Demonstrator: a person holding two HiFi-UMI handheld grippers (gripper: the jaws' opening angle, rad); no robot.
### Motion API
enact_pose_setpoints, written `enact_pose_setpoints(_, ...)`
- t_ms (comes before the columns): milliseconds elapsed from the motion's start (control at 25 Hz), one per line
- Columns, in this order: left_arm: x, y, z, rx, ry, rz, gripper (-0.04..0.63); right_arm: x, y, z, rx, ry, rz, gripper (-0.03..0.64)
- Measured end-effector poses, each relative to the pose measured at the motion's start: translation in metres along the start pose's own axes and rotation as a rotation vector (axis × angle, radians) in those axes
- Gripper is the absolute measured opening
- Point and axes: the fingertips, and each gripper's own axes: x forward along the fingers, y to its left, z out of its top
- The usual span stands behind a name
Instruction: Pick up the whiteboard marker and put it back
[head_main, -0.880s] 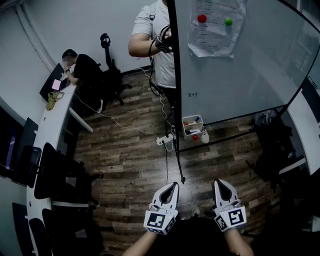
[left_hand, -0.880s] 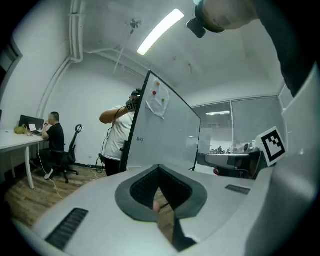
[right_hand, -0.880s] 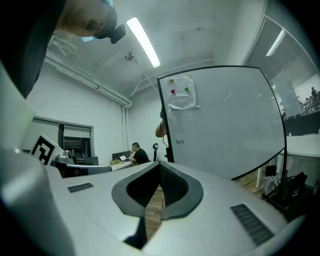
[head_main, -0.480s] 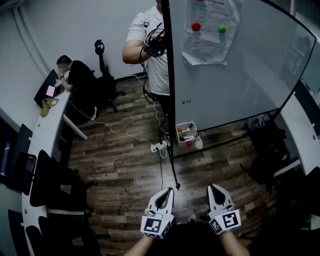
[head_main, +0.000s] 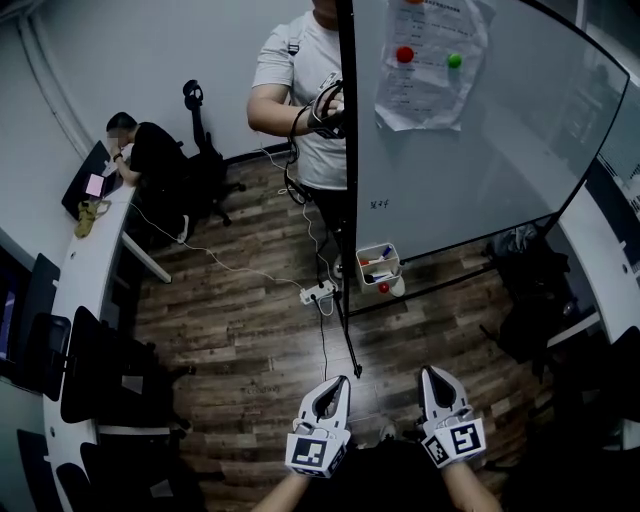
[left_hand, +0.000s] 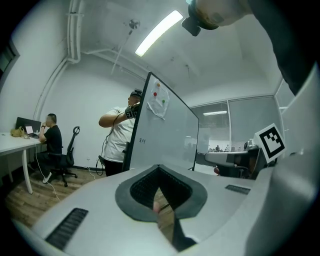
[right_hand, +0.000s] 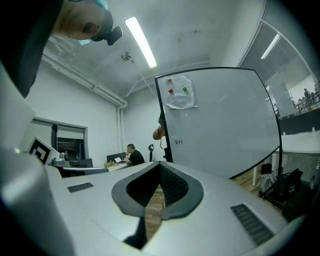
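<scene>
Well short of the whiteboard (head_main: 500, 140), left claw (head_main: 338, 384) and right claw (head_main: 430, 372) sit pressed together over open floor (head_main: 240, 340).

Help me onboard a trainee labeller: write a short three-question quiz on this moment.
1. True or false: the left gripper holds a marker.
2. Where are the markers? A) on the floor B) in the white box at the lower left corner of the whiteboard C) on the desk
3. Fill in: the sheet on the whiteboard is pinned by a red magnet and a ___ one.
Key: 1 false, its jaws are together on nothing; 2 B; 3 green, the green magnet.
</scene>
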Motion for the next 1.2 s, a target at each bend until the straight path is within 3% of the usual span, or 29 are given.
enact_pose_setpoints(360, -0.004, 0.024, -0.004, 0.038, 0.012, -0.071, 0.009, 0.003, 0.023, -0.005, -0.005, -0.004, -0.071, 0.014)
enact_pose_setpoints(680, 0.01, 0.023, -0.014, 0.02, 0.053, -0.136, 0.009, 0.004, 0.023, -0.014, 0.008, 0.011, -0.11, 0.014)
enact_pose_setpoints(1200, 0.068, 0.025, -0.007, 0.042, 0.033, -0.096, 0.009, 0.044, -0.021, -0.012, 0.029, -0.001, -0.087, 0.014)
